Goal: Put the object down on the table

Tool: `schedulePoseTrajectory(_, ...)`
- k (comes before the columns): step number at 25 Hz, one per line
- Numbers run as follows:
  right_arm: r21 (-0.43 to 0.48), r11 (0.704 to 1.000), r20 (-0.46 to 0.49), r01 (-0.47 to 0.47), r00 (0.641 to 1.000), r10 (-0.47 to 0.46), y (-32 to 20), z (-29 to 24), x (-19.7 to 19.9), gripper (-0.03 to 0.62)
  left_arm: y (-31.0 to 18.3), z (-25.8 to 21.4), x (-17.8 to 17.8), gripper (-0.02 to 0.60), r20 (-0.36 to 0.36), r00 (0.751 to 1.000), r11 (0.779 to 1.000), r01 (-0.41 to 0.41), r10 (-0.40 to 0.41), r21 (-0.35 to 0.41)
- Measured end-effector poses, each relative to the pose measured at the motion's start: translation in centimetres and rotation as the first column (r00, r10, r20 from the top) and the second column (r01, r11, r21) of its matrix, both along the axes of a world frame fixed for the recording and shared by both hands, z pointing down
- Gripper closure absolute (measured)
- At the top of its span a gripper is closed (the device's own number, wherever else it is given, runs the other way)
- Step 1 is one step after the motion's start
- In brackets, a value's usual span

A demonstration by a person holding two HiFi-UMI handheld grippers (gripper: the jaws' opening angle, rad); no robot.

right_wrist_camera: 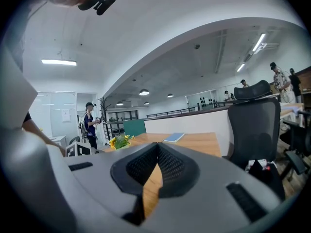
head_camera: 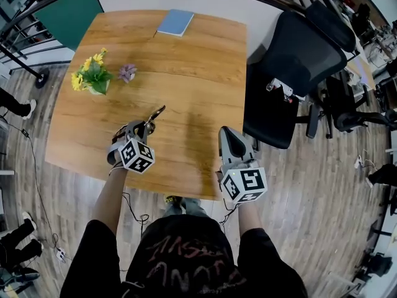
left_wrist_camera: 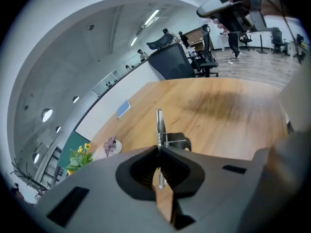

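Left hand-held gripper (head_camera: 146, 126) is clamped on a thin metal object (left_wrist_camera: 159, 125) over the worktop (head_camera: 186, 67) — release not yet done, it seems. Right hand-held gripper (head_camera: 231, 136) is closed — empty.

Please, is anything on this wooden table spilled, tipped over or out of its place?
Nothing stands out. The pot of yellow flowers and the small purple flower stand upright on the wooden table; the blue notebook lies flat near its far edge.

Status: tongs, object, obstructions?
Left tongs shut on thin metal object, over the table. Right tongs shut, empty. Flowers and blue notebook sit far from it.
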State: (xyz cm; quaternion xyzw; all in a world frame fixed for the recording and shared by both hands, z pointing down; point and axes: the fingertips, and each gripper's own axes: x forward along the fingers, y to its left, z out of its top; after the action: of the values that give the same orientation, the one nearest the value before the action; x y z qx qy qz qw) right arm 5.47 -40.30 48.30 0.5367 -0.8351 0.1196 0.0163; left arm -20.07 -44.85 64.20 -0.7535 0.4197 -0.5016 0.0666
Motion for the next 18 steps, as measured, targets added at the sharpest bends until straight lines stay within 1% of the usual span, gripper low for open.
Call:
schedulePoseTrajectory(4,-0.013,1.0,-0.004,-0.002,1.0,0.002,0.1,0.5,0.0,0.588,0.0,1.7,0.4,0.566,0.072,0.996,0.998,-0.052,0.054,-0.031)
schedulePoseTrajectory(8,-0.027,1.0,-0.014,-0.007,1.0,0.006,0.1,1.0,0.4,0.589,0.1,2.7,0.8,0.566,0.094,0.993,0.996,-0.074,0.078,-0.042)
schedulePoseTrajectory(11,-0.034,0.999,-0.018,-0.012,1.0,0.012,0.3,1.1,0.8,0.588,0.6,3.7,1.2,0.565,0.131,0.986,0.993,-0.1,0.107,-0.06)
schedulePoseTrajectory(13,-0.038,0.999,-0.016,-0.013,1.0,0.012,0.4,1.3,0.9,0.588,1.0,4.2,1.5,0.565,0.167,0.976,0.989,-0.128,0.139,-0.073)
schedulePoseTrajectory(16,-0.044,0.999,-0.018,-0.01,1.0,0.01,0.7,1.5,0.9,0.588,1.5,5.1,2.1,0.565,0.232,0.952,0.979,-0.183,0.199,-0.089)
schedulePoseTrajectory(18,-0.048,0.999,-0.021,-0.01,1.0,0.009,0.8,1.6,0.9,0.588,1.8,5.8,2.3,0.565,0.255,0.941,0.974,-0.202,0.223,-0.105)
